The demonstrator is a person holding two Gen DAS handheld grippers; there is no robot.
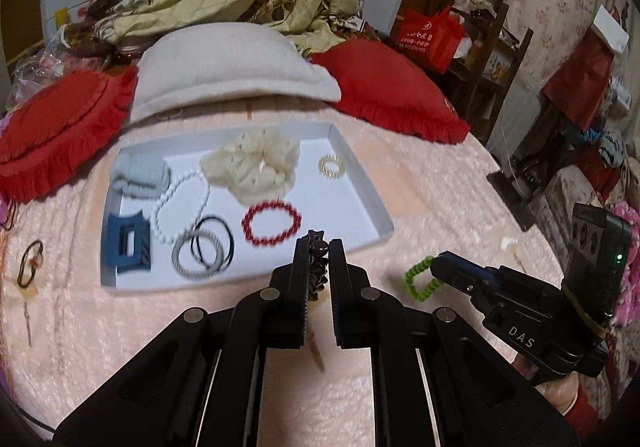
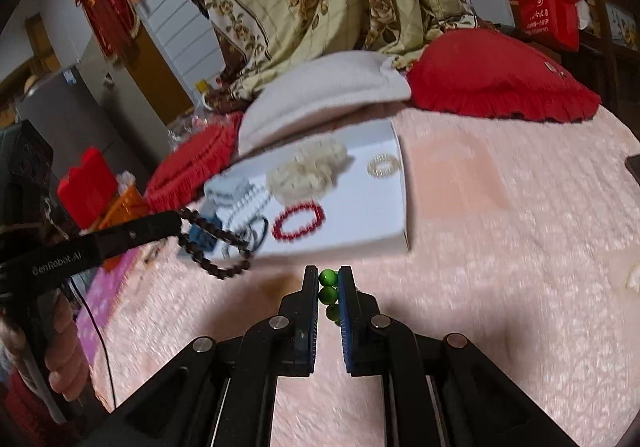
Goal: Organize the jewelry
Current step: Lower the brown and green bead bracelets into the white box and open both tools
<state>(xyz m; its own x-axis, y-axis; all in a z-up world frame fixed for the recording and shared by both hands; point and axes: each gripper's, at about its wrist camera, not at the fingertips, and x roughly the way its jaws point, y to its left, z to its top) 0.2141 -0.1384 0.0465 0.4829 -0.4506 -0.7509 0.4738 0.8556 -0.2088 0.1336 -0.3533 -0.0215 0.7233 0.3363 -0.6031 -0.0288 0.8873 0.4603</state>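
Left hand-held gripper [image 1: 319,247]: jaws clamped on a dark bead bracelet [image 1: 318,271], lifted above the pink bed cover [image 1: 440,183].
Right hand-held gripper [image 1: 434,267]: pinching a green bead bracelet [image 1: 420,279], just right of the left one.
White tray [image 1: 360,175]: holds a red bead bracelet [image 1: 271,223], white bead necklace [image 1: 182,203], cream scrunchie [image 1: 252,163], blue claw clip [image 1: 128,243], dark hair ties [image 1: 208,247].
Behind tray: red pillows [image 1: 392,87], beige pillow [image 1: 228,67].

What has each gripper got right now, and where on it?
Left gripper pinches the dark bead bracelet by a few beads; right gripper pinches the green bead bracelet likewise, loops hanging free.
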